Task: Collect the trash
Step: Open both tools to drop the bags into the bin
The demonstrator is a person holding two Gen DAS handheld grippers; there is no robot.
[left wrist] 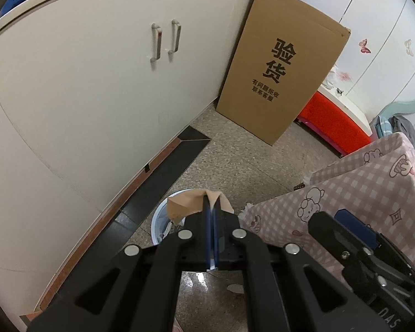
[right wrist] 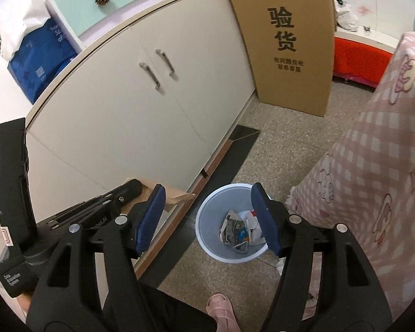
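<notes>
— Left tool [left wrist: 213,215] pinches a tan cardboard scrap [left wrist: 188,204] above the bin [right wrist: 229,224]; right tool [right wrist: 207,215] gapes, holding nothing.

— What's in that round, pale blue plastic bin on the speckled floor [right wrist: 276,152]?

— Crumpled printed paper [right wrist: 235,229].

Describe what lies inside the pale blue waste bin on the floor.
The bin holds crumpled printed paper and white scraps. The right gripper finger covers its far right side, and anything beneath the paper is hidden.

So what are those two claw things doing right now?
Left gripper: shut on the tan paper scrap.
Right gripper: open, holding nothing, above the bin.
</notes>
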